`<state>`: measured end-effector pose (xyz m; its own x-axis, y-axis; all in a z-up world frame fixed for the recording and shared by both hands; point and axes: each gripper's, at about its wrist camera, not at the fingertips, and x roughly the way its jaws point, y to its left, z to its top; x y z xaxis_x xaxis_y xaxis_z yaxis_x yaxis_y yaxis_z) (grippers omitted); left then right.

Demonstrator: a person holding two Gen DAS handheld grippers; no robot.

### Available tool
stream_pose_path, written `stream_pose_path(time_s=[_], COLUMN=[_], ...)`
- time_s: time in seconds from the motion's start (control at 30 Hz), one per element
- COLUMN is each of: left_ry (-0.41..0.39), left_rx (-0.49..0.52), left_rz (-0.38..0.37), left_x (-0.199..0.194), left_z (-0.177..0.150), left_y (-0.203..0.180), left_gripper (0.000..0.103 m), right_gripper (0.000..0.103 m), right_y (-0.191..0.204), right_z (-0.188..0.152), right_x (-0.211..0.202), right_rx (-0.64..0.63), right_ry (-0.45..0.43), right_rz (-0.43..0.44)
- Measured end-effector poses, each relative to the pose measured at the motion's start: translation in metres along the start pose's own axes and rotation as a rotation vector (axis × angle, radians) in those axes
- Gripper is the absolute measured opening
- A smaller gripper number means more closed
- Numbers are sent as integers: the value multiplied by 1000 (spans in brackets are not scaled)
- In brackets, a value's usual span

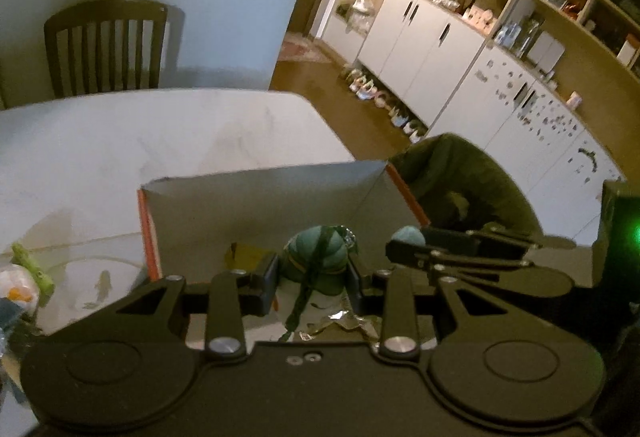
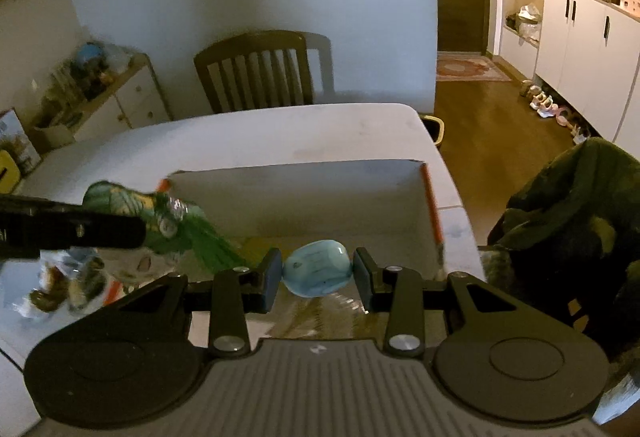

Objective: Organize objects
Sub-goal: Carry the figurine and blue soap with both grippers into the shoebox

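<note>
My left gripper (image 1: 314, 275) is shut on a green patterned pouch (image 1: 316, 257) with a dark green cord hanging below it, held over the open grey box with orange rim (image 1: 256, 197). The same pouch (image 2: 120, 201) shows at the left of the right wrist view, clamped in the left gripper's black fingers (image 2: 100, 231). My right gripper (image 2: 318, 273) is shut on a smooth light-blue stone (image 2: 318, 269), also above the box (image 2: 304, 193). That stone (image 1: 408, 235) peeks out at the right gripper's tip in the left wrist view.
The box stands on a white table (image 1: 120, 157) near its right edge. Loose trinkets (image 2: 68, 285) lie left of the box, with more (image 1: 24, 277) on the table's left. A wooden chair (image 2: 256, 69) stands behind; a dark green cloth (image 2: 576, 213) hangs over a seat at right.
</note>
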<state>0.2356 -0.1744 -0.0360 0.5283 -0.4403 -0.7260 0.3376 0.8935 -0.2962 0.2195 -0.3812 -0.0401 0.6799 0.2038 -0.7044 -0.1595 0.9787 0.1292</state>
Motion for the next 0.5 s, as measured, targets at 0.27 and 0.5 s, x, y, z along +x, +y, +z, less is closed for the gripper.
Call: stream_pose_path(time_s=[0.27, 0.5], left_ry=[76, 136], left_rx=[29, 43], left_rz=[73, 114], left_x=[50, 80], left_z=[-3, -6], left_y=[-9, -6], left_gripper=[33, 33], right_gripper=[38, 38], right_y=[-15, -17], right_z=[8, 15], right_x=[45, 84], right_rx=[-52, -79], right_ry=[67, 152], right_rz=[-8, -8])
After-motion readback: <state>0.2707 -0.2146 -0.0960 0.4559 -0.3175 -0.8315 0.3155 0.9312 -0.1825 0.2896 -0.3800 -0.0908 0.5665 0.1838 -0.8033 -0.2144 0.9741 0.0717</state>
